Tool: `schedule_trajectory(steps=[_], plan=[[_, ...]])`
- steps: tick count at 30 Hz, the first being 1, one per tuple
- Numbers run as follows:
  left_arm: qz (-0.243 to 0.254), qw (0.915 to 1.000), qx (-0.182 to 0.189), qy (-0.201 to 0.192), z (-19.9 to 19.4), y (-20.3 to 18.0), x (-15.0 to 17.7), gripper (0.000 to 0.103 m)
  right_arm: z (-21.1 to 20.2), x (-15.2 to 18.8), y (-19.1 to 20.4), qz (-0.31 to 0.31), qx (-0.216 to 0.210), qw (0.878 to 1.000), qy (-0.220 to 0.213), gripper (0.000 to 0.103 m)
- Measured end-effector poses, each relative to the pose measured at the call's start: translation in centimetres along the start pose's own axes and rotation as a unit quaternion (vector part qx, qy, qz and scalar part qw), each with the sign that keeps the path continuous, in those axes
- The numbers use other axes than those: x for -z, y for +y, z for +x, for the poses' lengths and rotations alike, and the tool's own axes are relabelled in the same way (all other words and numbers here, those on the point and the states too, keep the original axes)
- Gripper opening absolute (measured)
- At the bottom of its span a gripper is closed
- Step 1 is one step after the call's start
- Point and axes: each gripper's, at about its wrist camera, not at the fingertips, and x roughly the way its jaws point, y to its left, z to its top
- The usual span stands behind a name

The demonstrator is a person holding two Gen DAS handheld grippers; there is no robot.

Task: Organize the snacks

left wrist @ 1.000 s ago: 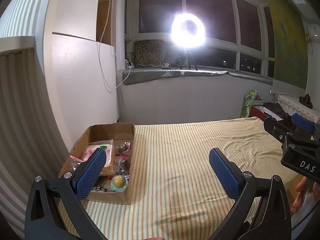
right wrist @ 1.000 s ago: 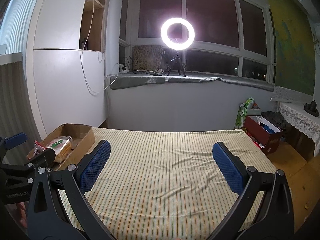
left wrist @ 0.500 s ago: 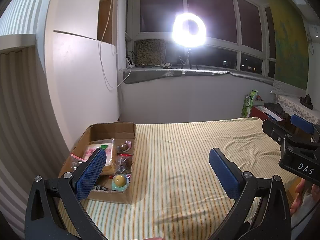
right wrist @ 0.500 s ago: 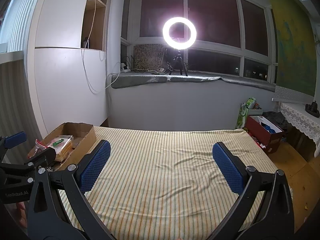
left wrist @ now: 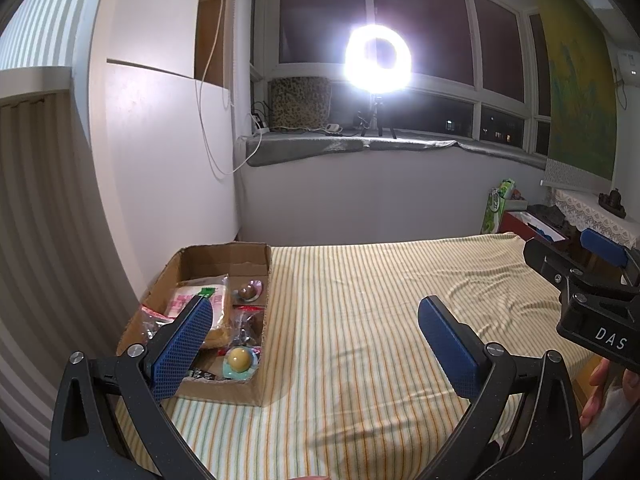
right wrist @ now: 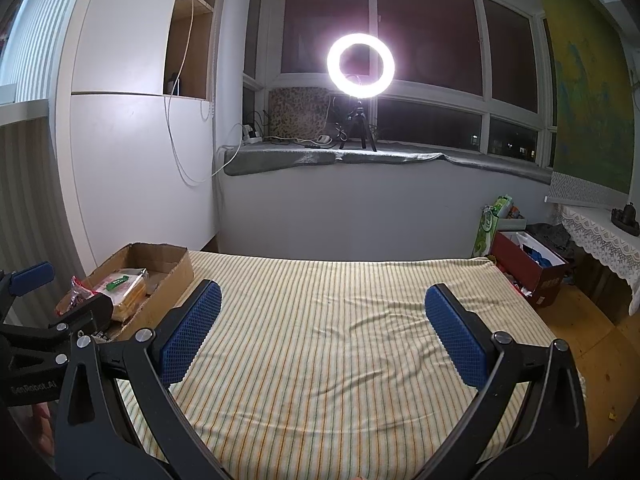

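A cardboard box (left wrist: 256,390) sits at the left edge of the striped bed (left wrist: 380,320). It holds several snacks: a pink and white packet (left wrist: 188,300), a brown round sweet (left wrist: 248,292), a yellow round sweet in a teal wrapper (left wrist: 239,359) and red-edged bags (left wrist: 150,320). My left gripper (left wrist: 316,344) is open and empty, above the bed just right of the box. My right gripper (right wrist: 320,332) is open and empty over the middle of the bed. The box also shows in the right wrist view (right wrist: 168,292), at the left.
A white wall and cabinet (left wrist: 160,180) stand close behind the box. A windowsill with a bright ring light (right wrist: 361,65) runs along the back. A red box (right wrist: 528,264) and a lace-covered table (right wrist: 600,236) stand right of the bed, on a wooden floor (right wrist: 580,320).
Both grippers have tilted slightly, so the scene sits a little lower in the views. Both stay open and empty. The box and snacks have not moved.
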Motion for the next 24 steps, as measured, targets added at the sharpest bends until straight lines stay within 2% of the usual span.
schedule_trajectory(steps=[20, 24], plan=[[-0.003, 0.9999, 0.006, 0.008, 0.38, 0.31, 0.01, 0.102, -0.09, 0.04, -0.38, -0.004, -0.006, 1.000, 0.005, 0.103], [0.005, 0.9998, -0.015, -0.012, 0.15, 0.03, 0.04, 0.102, -0.09, 0.02, -0.50, -0.005, -0.007, 1.000, 0.008, 0.103]])
